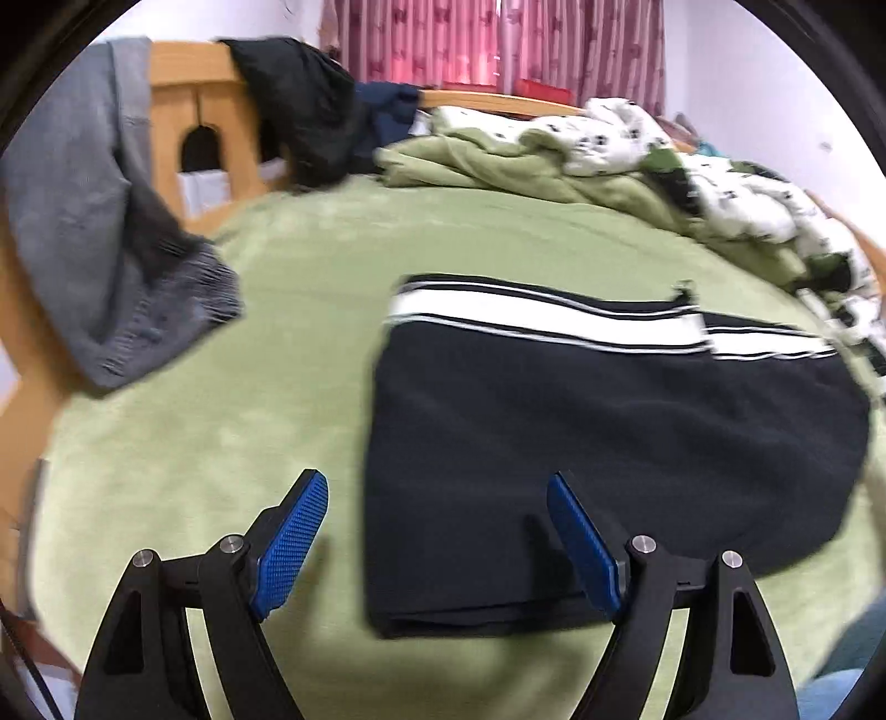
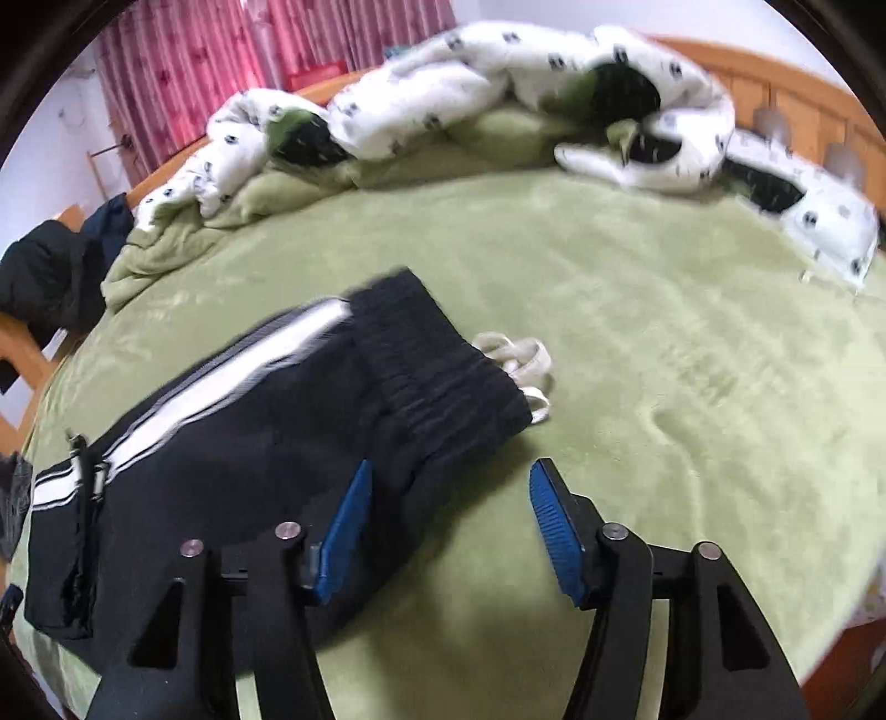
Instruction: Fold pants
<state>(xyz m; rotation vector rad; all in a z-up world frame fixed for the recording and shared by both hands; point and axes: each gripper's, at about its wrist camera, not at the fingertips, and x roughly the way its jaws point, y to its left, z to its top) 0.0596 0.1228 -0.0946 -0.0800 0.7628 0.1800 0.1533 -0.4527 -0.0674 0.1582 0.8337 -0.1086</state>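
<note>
Black pants (image 1: 609, 443) with white side stripes lie folded on the green bed cover (image 1: 266, 399). My left gripper (image 1: 437, 487) is open and empty, held over the pants' left edge near the front. In the right wrist view the pants (image 2: 266, 432) lie at the left with the ribbed waistband (image 2: 437, 365) and white drawstring (image 2: 520, 360) toward the middle. My right gripper (image 2: 451, 471) is open and empty, just above the bed at the waistband end, its left finger over the fabric.
A grey garment (image 1: 111, 232) hangs at the left over a wooden bed frame (image 1: 183, 94). Dark clothes (image 1: 310, 111) sit at the far corner. A rumpled white and green duvet (image 2: 470, 94) lies along the far side. Red curtains (image 1: 498, 39) hang behind.
</note>
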